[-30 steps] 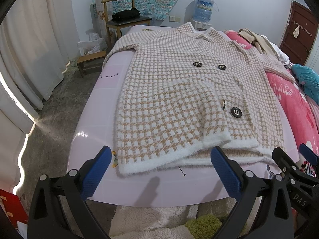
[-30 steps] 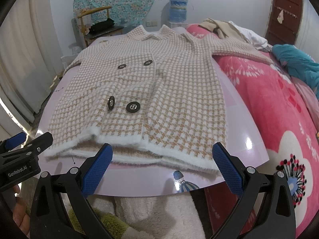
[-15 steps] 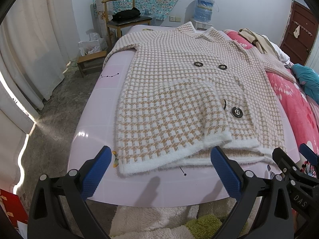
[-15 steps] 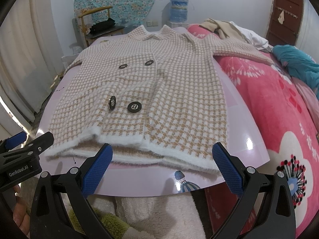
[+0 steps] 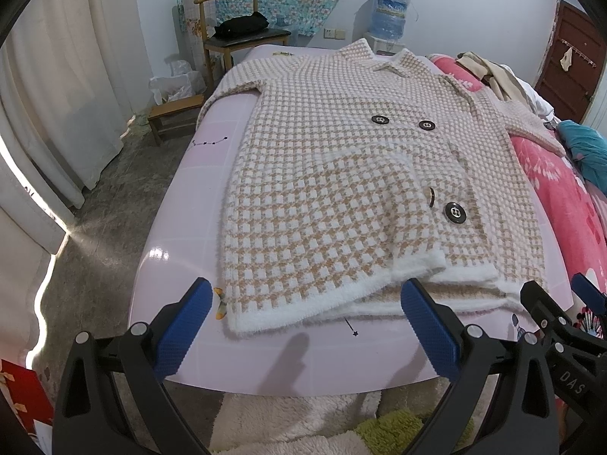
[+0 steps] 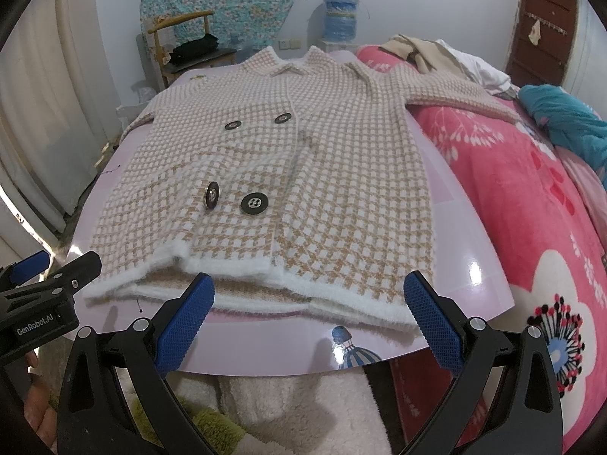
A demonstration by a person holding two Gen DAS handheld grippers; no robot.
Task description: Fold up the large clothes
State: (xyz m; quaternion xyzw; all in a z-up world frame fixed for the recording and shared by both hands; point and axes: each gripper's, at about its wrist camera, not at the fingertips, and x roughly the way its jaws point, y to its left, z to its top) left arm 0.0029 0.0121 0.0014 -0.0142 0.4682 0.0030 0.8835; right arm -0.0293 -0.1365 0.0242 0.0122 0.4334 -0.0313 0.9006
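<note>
nothing has shifted since a second ago: the fuzzy beige-and-white checked cardigan with dark round buttons (image 5: 341,197) (image 6: 288,189) lies spread flat on the glossy pink tabletop (image 5: 197,227) (image 6: 470,235), hem toward both tongs. left gripper (image 5: 303,326) and right gripper (image 6: 309,318) hover released, short of the hem. beyond the cardigan's collar stand a wooden chair (image 5: 235,34) and a blue water jug (image 5: 390,11); beside its sleeve, a pink floral blanket (image 6: 531,197).

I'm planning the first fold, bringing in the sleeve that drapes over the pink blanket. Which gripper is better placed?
Probably the right gripper: it hovers open at the coat's hem on the pink blanket side, nearer that sleeve. The left gripper sits by the opposite corner.
</note>
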